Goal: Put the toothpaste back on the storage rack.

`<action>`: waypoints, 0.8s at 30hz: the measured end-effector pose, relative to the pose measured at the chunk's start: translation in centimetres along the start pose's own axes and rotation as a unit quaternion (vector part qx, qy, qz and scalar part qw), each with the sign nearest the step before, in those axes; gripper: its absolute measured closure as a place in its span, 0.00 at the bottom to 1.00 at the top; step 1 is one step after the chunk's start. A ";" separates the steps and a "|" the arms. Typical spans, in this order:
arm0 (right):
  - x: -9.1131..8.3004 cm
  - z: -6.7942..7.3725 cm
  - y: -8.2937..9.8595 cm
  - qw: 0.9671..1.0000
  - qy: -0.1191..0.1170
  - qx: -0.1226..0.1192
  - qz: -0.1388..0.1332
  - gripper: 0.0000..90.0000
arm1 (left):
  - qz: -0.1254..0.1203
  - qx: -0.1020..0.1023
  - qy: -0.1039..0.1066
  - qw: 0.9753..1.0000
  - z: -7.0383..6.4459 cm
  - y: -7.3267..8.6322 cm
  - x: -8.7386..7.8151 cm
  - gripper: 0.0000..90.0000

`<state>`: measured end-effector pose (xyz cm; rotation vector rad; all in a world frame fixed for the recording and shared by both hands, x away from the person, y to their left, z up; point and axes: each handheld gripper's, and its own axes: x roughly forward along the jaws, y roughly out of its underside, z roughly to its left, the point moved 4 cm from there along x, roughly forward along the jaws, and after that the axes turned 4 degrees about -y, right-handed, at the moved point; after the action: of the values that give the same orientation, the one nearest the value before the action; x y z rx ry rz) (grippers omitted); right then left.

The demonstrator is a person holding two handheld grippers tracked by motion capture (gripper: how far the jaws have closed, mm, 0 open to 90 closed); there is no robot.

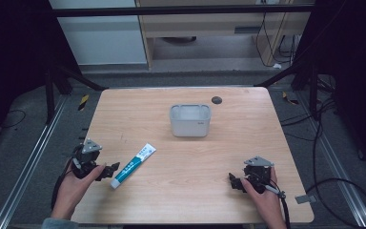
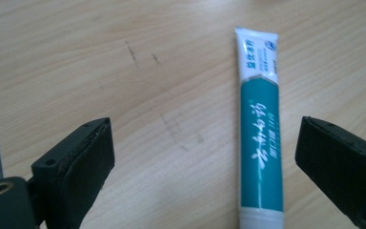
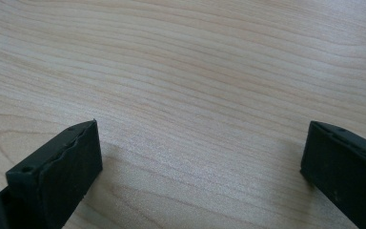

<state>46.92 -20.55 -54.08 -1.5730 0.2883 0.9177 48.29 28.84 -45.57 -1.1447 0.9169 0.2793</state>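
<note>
The toothpaste tube (image 2: 262, 133) lay flat on the wooden table (image 1: 195, 162), lengthwise between the spread jaws of the left gripper (image 2: 205, 167) and nearer the right-hand one, its cap end closest to the camera. It was probably light and soft-walled, likely to dent and slide on its glossy skin, so a hold across the teal middle, not the flat crimped tail, seemed safest. The right gripper (image 3: 200, 162) also stood wide open over bare wood, well apart from the tube. Beyond both grippers sat a grey plastic bin (image 1: 190, 120).
</note>
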 end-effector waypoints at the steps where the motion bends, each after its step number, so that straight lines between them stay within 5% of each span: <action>1: 0.0 0.0 0.0 1.000 0.000 0.000 0.000 0.00 | 0.000 0.000 0.000 1.000 0.0 0.0 0.0 0.05; 3: 0.0 0.0 0.0 1.000 -0.003 0.000 0.000 0.00 | 0.006 -0.011 0.023 1.000 -0.7 -0.2 0.2 0.05; 6: 0.0 0.0 0.0 1.000 -0.007 -0.004 0.000 0.00 | 0.012 -0.005 0.027 1.000 -1.1 -0.4 0.4 0.05; 9: 0.0 0.0 0.0 1.000 -0.007 -0.008 -0.001 0.00 | 0.027 0.019 0.031 0.999 -1.6 -1.0 0.6 0.05; 15: 0.0 0.0 0.0 1.000 -0.008 -0.006 -0.001 0.00 | 0.016 0.045 0.028 0.998 -2.2 -2.3 0.1 0.10; 18: 0.0 0.0 0.0 1.000 -0.007 -0.006 -0.001 0.00 | 0.034 0.073 0.035 0.996 -2.9 -2.9 0.4 0.09; 24: 0.0 0.0 0.0 1.000 -0.008 -0.006 -0.001 0.00 | 0.094 0.126 0.044 0.987 -4.0 -3.0 1.7 0.09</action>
<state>46.94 -20.50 -54.08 -1.5759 0.2713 0.9317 49.29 23.70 -45.33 -0.8429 1.1076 0.2586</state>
